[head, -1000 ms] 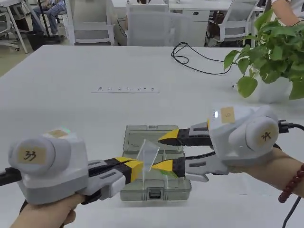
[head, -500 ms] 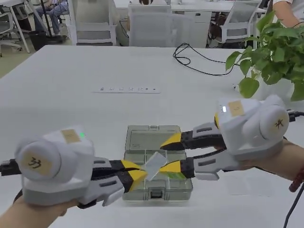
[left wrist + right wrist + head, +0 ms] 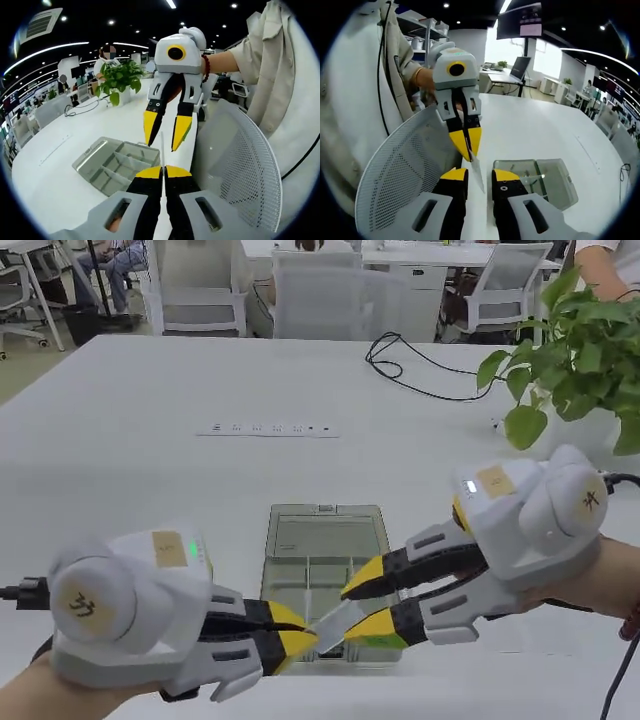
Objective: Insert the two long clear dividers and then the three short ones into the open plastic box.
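My left tongs (image 3: 293,630) are clamped tight on a clear divider (image 3: 335,620), its thin edge rising between the jaws in the left gripper view. My right tongs (image 3: 362,602) stand parted, a tip on each side of the divider, not pinching it; the divider hangs tilted over the near end of the open box (image 3: 325,512); the box lies on the table (image 3: 150,440).

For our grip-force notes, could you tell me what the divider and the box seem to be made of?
The box: smooth, greyish translucent plastic; the table shows through its lid. The divider: thin, clear, glossy plastic, seemingly rigid; the box shows through it.
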